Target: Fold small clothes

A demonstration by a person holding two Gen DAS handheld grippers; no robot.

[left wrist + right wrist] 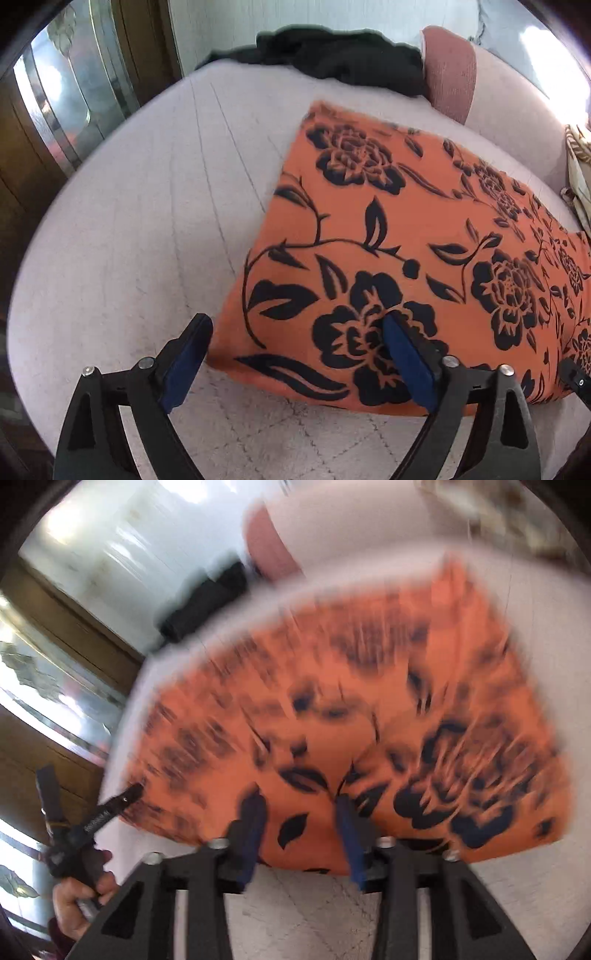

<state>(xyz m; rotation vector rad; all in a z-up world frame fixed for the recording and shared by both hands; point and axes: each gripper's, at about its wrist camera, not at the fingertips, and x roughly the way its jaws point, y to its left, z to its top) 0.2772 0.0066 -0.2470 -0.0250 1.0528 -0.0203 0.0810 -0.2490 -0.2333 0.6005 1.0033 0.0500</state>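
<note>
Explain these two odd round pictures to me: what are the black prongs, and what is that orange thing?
No robot here: a person holds a hand-held gripper in each hand, each with a fisheye camera looking along its two fingers. One picture comes from the left hand-held gripper, the other from the right hand-held gripper. Both hang over the near edge of an orange cloth with black flowers, lying flat on a pale quilted surface. Neither grips it: both stand open. A dark garment lies farther back.

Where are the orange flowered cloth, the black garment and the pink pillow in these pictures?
orange flowered cloth [424,236]: left wrist view, on its flat middle.
black garment [343,55]: left wrist view, on the middle of the crumpled heap.
pink pillow [452,74]: left wrist view, on its front face.
</note>
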